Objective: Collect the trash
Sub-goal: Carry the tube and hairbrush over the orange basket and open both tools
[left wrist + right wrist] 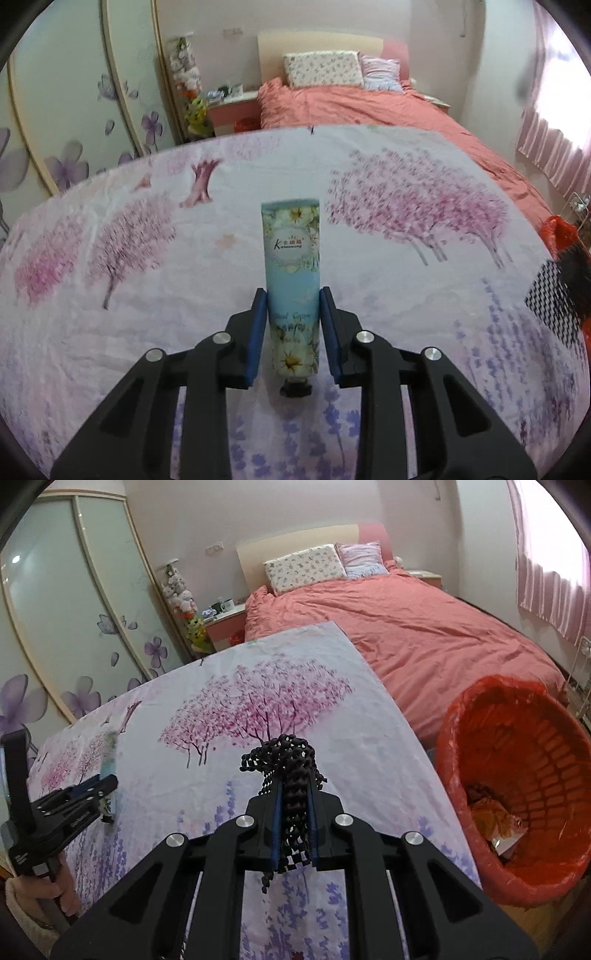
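Note:
My left gripper (293,295) is closed around a blue flowered hand cream tube (291,258) with a black cap, which lies on the blossom-print cloth (406,295); its blue pads touch both sides. The left gripper also shows in the right wrist view (105,782) at the left. My right gripper (294,786) is shut on a black foam net sleeve (284,757), held just above the cloth. A red bin (517,786) lined with a red bag stands to the right of the table, with some wrappers inside.
The cloth-covered table (369,716) ends at its right edge beside the bin. A bed with a coral duvet (406,627) lies beyond. A wardrobe with flower doors (74,609) stands at the left, with a nightstand (225,624) behind.

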Motion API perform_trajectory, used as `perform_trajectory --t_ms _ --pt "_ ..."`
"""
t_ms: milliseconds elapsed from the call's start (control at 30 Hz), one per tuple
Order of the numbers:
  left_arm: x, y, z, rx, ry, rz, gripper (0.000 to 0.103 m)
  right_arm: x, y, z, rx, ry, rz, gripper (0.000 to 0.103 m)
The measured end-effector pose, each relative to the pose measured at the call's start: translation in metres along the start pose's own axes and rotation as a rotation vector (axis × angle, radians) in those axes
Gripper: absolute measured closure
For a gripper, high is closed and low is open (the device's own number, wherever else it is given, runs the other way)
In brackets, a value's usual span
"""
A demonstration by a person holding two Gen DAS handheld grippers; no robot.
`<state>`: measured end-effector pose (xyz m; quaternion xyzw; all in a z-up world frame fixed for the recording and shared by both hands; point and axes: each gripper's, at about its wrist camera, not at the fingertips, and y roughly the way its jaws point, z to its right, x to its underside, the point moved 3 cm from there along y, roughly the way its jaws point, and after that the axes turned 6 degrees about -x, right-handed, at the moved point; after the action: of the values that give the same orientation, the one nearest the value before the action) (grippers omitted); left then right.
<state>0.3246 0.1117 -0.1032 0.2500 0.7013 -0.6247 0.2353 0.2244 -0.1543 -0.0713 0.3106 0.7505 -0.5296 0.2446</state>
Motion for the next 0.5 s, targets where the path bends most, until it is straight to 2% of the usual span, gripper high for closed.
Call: perform_trajectory --t_ms 67,167,267,367,433,467,500 --pt "0.002 0.011 -0.001 0.008 -0.029 -0.026 0.074 0.003 0.004 0.000 0.001 0.004 -0.009 0.092" --pt "0.002 0.007 -0.006 0.031 -0.053 -0.017 0.072 0.005 0.011 0.000 0.004 -0.002 -0.018 0.092" --pt "0.011 0.001 -0.007 0.027 -0.020 -0.017 0.062 0.006 0.009 -0.001 -0.005 -0.001 -0.018 0.092" --pt "0.020 -0.001 -0.005 0.018 0.015 -0.025 0.062 0.006 0.010 -0.001 -0.011 0.003 -0.019 0.092" --pt "0.019 -0.001 -0.005 0.027 0.002 -0.027 0.066 0.008 0.009 -0.001 -0.010 0.006 -0.019 0.092" --pt "0.018 -0.001 -0.004 0.024 0.004 -0.023 0.076 0.008 0.009 -0.002 -0.010 0.008 -0.020 0.092" --pt "0.017 0.000 -0.003 0.021 0.006 -0.021 0.076 0.008 0.008 -0.001 -0.012 0.009 -0.020 0.092"
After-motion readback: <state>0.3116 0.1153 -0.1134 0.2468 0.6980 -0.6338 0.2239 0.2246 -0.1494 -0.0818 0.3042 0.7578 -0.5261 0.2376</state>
